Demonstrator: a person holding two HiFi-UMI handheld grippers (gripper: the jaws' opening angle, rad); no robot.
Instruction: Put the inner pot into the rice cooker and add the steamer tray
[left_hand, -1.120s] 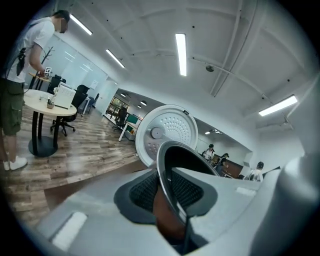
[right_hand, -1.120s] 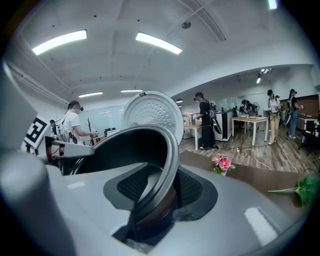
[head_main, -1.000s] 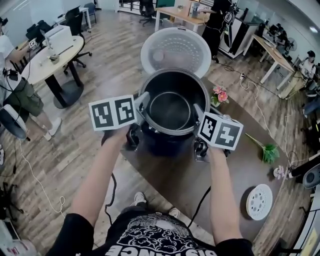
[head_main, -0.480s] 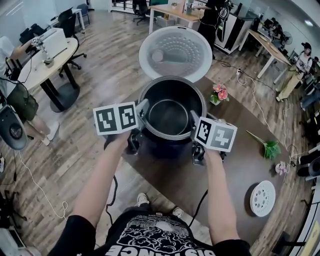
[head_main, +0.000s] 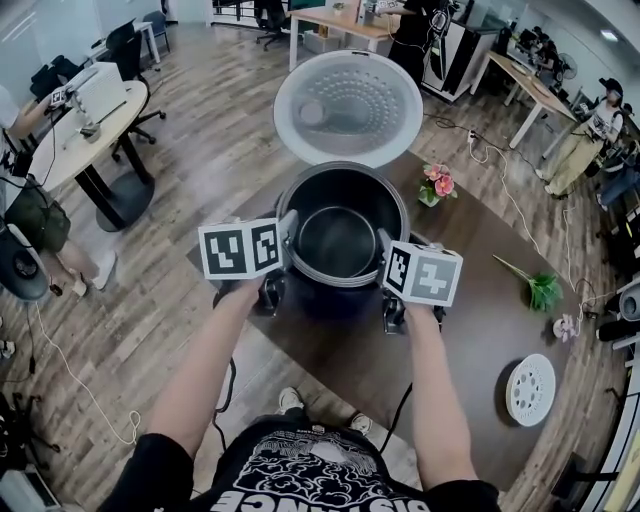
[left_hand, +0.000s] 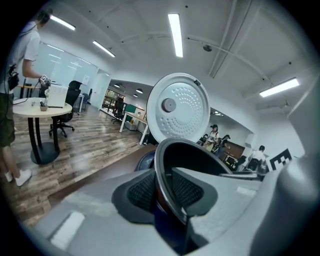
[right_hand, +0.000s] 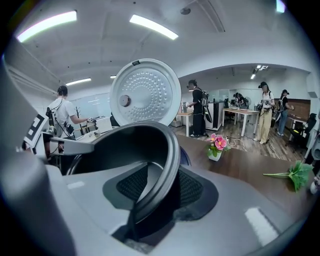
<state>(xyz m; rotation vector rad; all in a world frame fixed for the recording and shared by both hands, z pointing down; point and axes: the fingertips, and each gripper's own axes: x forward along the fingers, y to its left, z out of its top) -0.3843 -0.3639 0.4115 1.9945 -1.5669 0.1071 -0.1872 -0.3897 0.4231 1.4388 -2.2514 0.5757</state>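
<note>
The dark inner pot (head_main: 340, 228) hangs over the dark blue rice cooker (head_main: 322, 303), its base partly down inside the cooker's body. My left gripper (head_main: 286, 233) is shut on the pot's left rim (left_hand: 161, 165), with the mesh pads (left_hand: 142, 192) on both sides of the wall. My right gripper (head_main: 385, 252) is shut on the right rim (right_hand: 167, 150) in the same way. The cooker's white lid (head_main: 347, 108) stands open behind. The white round steamer tray (head_main: 530, 388) lies on the brown table (head_main: 470, 330) at the right.
A small pot of pink flowers (head_main: 437, 187) stands right of the cooker. A green sprig (head_main: 540, 293) lies further right. Cables run off the table's near edge. A round white table (head_main: 75, 130), chairs and people stand around the room.
Both grippers have sunk with the inner pot, which now sits lower in the cooker's body. The grips on the rim are unchanged.
</note>
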